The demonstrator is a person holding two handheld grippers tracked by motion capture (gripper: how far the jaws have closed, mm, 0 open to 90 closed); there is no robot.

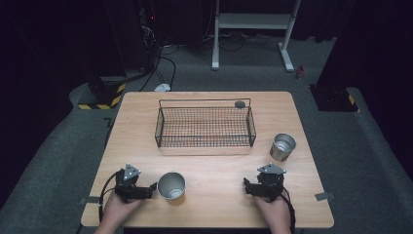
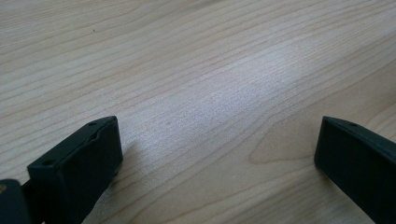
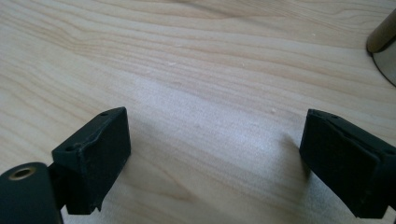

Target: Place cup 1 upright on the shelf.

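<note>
Both grippers' fingers (image 2: 79, 163) spread wide above bare table (image 2: 210, 70).

Overhead light falls evenly on the pale bench (image 1: 214, 165) while the room around it sinks into near black, soft short shadows sit under the jaws, and both gripper views blur slightly up close.
</note>
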